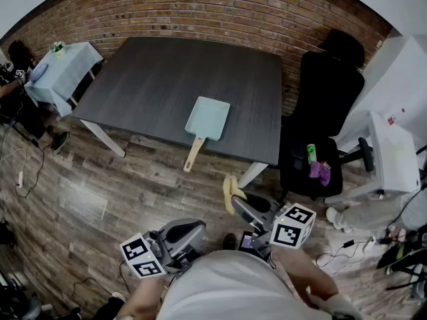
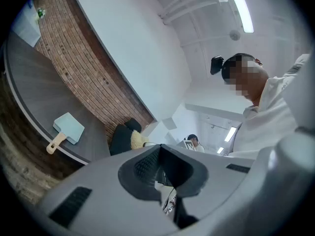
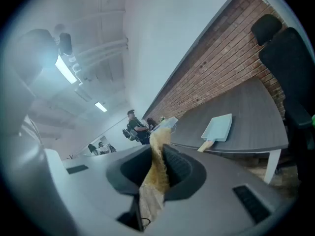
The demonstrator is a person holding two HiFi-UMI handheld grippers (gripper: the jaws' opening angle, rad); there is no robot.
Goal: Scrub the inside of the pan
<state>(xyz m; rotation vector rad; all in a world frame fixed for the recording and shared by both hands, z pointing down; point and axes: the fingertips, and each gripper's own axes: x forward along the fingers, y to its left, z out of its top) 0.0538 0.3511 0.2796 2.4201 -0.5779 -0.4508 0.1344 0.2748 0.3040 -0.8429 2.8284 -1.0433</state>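
Observation:
A light blue square pan [image 1: 207, 118] with a wooden handle [image 1: 194, 154] lies near the front edge of the dark grey table [image 1: 160, 79]; the handle sticks out over the edge. It shows small in the left gripper view [image 2: 69, 128] and the right gripper view [image 3: 217, 128]. Both grippers are held low near the person's body, well short of the table. My left gripper [image 2: 160, 154] is shut with nothing between its pads. My right gripper [image 3: 160, 156] is shut on a yellow scrub pad [image 3: 155, 173], which pokes out past the jaws [image 1: 233, 193].
A black office chair [image 1: 323, 105] stands right of the table, with green and purple items [image 1: 316, 164] on its seat. A small table with a pale blue cloth [image 1: 63, 72] is at the far left. A brick wall [image 1: 200, 9] runs behind. White cabinet [image 1: 390, 152] and floor cables at right.

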